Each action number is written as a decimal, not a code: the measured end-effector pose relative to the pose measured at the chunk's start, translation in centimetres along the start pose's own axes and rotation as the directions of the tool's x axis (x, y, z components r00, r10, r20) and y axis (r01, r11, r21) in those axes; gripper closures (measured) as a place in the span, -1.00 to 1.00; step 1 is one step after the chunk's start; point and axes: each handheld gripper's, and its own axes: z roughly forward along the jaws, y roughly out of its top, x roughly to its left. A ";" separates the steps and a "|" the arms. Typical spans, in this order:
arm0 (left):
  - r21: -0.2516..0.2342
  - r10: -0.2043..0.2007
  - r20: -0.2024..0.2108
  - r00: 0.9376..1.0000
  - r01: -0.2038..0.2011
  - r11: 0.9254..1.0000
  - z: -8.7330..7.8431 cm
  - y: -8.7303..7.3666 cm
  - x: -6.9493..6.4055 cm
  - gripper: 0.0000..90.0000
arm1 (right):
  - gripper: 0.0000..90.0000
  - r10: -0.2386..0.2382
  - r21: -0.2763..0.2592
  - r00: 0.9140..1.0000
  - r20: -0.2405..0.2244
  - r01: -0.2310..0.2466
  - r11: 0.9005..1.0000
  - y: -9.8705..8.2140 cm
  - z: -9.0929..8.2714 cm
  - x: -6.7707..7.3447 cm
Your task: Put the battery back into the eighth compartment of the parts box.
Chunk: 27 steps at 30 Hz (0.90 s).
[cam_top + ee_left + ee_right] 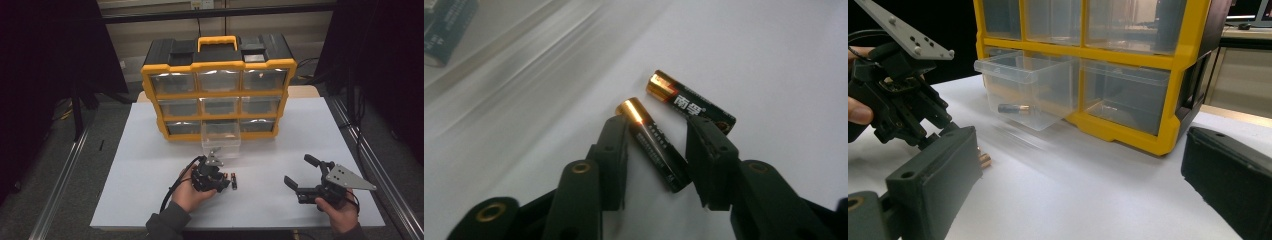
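Straddling one battery (656, 150) on the white bench (150, 170), the left hand-held gripper (659, 145) has a jaw on either side of it; the left jaw looks to touch the battery near its gold end, while a sliver of gap shows at the right jaw, so the jaws stand narrowly apart and not yet clamped. A second battery (691, 102) lies just beside the first, at about 1 o'clock from it, partly behind the right jaw tip. Toward 12 o'clock of the left hand-held gripper in the high view stands a yellow drawer cabinet (218, 92), its bottom middle clear drawer (1023, 90) pulled out with another battery (1013, 108) inside. The right hand-held gripper (302, 172) rests at 3 o'clock from the left, jaws wide apart and empty.
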 end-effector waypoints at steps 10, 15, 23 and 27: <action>-0.002 0.009 -0.052 0.999 -0.010 1.000 0.0 -0.2 0.0 0.64 | -0.96 -0.004 -0.003 1.000 -0.006 0.004 1.000 0.0 0.1 0.0; -0.002 0.009 -0.067 0.998 -0.009 1.000 0.1 -0.1 -0.2 0.71 | -0.96 0.001 0.002 1.000 -0.005 -0.001 1.000 0.0 0.0 0.1; -0.002 -0.036 -0.060 0.998 0.036 0.999 0.0 0.0 0.0 0.72 | -0.96 0.000 0.001 1.000 -0.005 0.000 1.000 0.0 0.0 0.1; 0.003 -0.057 -0.020 0.998 0.057 0.998 -0.4 0.1 0.3 0.72 | -0.96 0.000 -0.003 1.000 -0.008 0.000 1.000 0.0 0.0 0.0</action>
